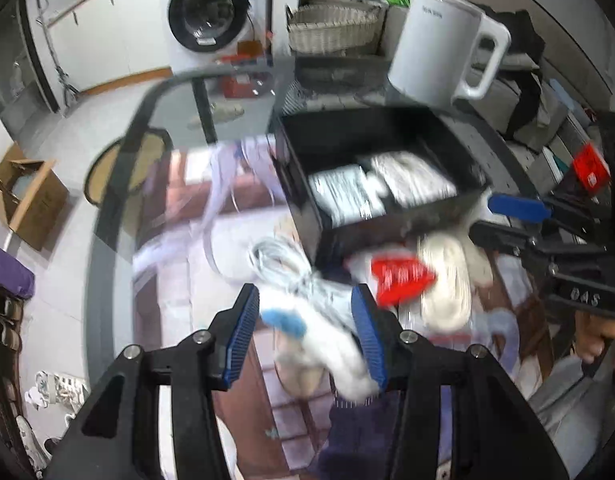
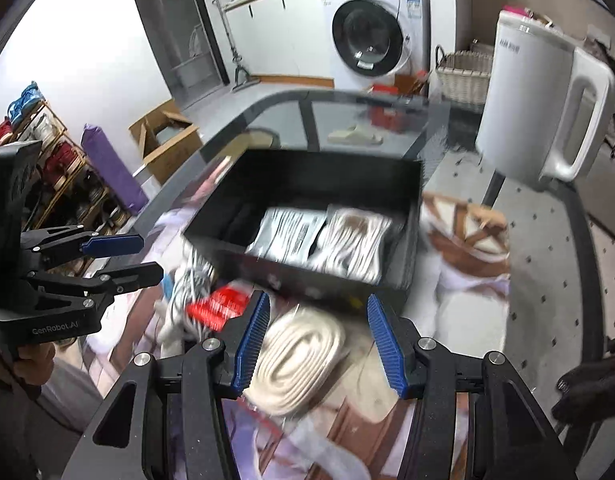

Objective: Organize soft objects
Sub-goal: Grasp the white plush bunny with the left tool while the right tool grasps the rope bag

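Observation:
A black box [image 1: 347,236] [image 2: 291,268] stands on the glass table and holds two rolled soft items, a grey-white one [image 2: 285,232] and a white-brown one [image 2: 353,240]. In front of it lie a cream rolled sock [image 2: 299,356] [image 1: 447,292], a red-patterned sock [image 1: 401,276] [image 2: 219,306] and a white and blue sock [image 1: 323,332]. My left gripper [image 1: 307,336] is open, its fingers on either side of the white and blue sock. My right gripper [image 2: 315,344] is open above the cream roll.
A white kettle [image 1: 443,48] [image 2: 543,108] stands behind the box at the right. A brown-white patterned cloth [image 2: 463,224] lies right of the box. Beyond the table are a washing machine [image 2: 371,36], a wicker basket [image 1: 331,28] and a cardboard box [image 1: 25,196].

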A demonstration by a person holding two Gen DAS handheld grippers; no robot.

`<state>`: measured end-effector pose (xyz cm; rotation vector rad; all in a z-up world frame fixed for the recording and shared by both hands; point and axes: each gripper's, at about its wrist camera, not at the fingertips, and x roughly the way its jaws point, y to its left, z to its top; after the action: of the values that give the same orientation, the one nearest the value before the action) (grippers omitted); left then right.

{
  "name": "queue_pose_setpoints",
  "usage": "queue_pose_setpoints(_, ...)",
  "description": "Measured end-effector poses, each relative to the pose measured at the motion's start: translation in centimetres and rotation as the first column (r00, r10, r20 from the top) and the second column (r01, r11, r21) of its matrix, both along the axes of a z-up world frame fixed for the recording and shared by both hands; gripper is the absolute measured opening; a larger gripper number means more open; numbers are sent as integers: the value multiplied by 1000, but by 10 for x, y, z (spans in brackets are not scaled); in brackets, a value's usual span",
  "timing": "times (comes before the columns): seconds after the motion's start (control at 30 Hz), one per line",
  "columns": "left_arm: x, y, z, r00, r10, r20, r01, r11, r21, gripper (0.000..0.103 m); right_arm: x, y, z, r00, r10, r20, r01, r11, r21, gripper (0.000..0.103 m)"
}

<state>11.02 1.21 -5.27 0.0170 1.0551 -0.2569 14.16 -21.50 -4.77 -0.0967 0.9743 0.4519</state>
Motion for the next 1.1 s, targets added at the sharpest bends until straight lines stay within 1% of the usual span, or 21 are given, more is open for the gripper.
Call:
queue_pose_setpoints(0.17,-7,2,-22,996,-15,-88,13,1000,-25,48,-4,9,-28,996,1,-86,-2,1000,-16,52)
queue_pose_setpoints(0.23,-8,1,-31,992,-20,-122,16,999,-37,48,-3,11,-36,995,-5,-104,2,1000,-25,52)
queue_pose_setpoints(0.27,-9,-1,-33,992,-21,-127,16,999,-38,48,-2,13,-39,994,-8,-109,5,1000,-31,52)
queue_pose_setpoints(0.37,-11,-2,-35,992,-17,-122,13,999,-39,48,-2,17,-46,993,-19,-114,14,999,-48,53)
queue_pose_setpoints(0.43,-11,-7,-37,992,-23,-123,19,999,-33,48,-2,20,-50,993,-27,-113,21,998,-57,55)
queue_pose_setpoints(0.5,-10,-10,-37,992,-34,-123,31,999,-22,49,-1,22,-54,993,-28,-115,21,998,-65,63)
queue_pose_setpoints(0.6,-9,-16,-40,992,-38,-121,38,999,-2,49,-1,28,-61,993,-31,-117,20,995,-93,72)
queue_pose_setpoints(0.7,-7,-19,-39,992,-39,-118,41,999,6,49,-2,29,-68,991,-25,-129,13,995,-94,74)
queue_pose_setpoints(0.83,-9,-24,-39,991,-66,-114,69,997,27,51,-3,27,-69,990,-3,-139,-11,995,-99,74)
queue_pose_setpoints(0.93,-9,-26,-40,991,-74,-112,78,996,35,57,-5,23,-68,990,17,-140,-33,993,-113,74)
queue_pose_setpoints(1.0,-8,-25,-43,989,-70,-128,75,997,31,66,-8,21,-68,990,27,-138,-45,991,-126,74)
queue_pose_setpoints(1.1,-7,-25,-53,981,-65,-183,66,998,-2,68,-13,12,-67,990,31,-135,-52,987,-155,74)
